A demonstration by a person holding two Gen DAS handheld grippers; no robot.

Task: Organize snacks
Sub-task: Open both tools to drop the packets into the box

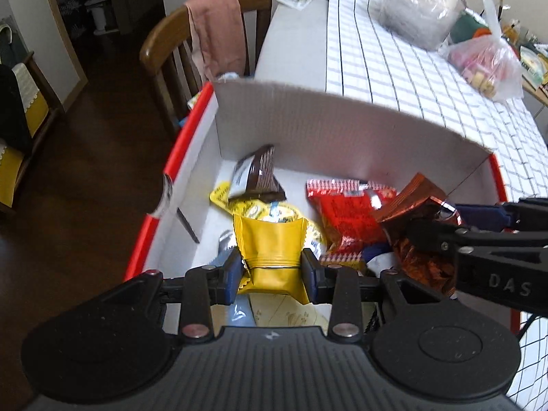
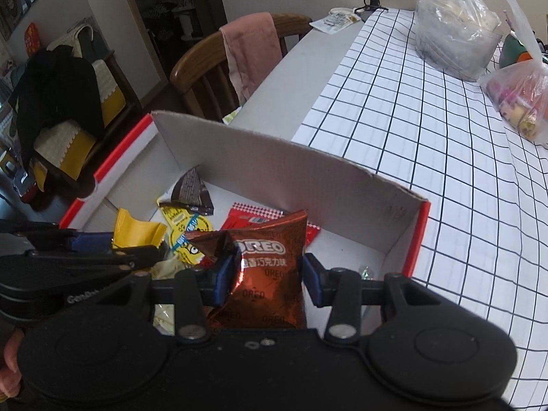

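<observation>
The left gripper (image 1: 273, 269) is clamped on a plain yellow snack packet (image 1: 270, 250), its blue pads pressing the crimped packet from both sides, held just above the open cardboard box (image 1: 342, 130). The right gripper (image 2: 269, 275) pinches a shiny copper-brown packet (image 2: 270, 274) whose white lettering reads "OREO", with a line of Chinese characters beneath and smaller "OREO" marks repeated over the foil; it too hangs over the box, just beside the left tool, whose side shows the raised letters "GenRo" before they are cut off. From the left wrist view the right tool's arm bears the letters "DAS". Inside the box, which has white walls and a red outer rim, lie a dark brown ridged wrapper (image 1: 258, 176) leaning near the far wall, a yellow pouch (image 2: 186, 231) with blue and white print too small to read, and a red packet (image 1: 346, 212) with a checked edge, partly under the Oreo packet. The box sits at the near end of a table draped in a white cloth with a dark grid pattern (image 2: 428, 137); a bare grey strip of tabletop runs along the cloth's left side. Further along the cloth stand a clear plastic bag with a pale bulky load (image 2: 455, 30) and a second thin bag holding pinkish and yellowish items (image 2: 517, 99). A wooden chair (image 1: 164, 44) with a pink cloth (image 1: 215, 27) over its back stands at the table's left, on a dark wood floor, with a doorway and another chair with yellow cushions beyond.
</observation>
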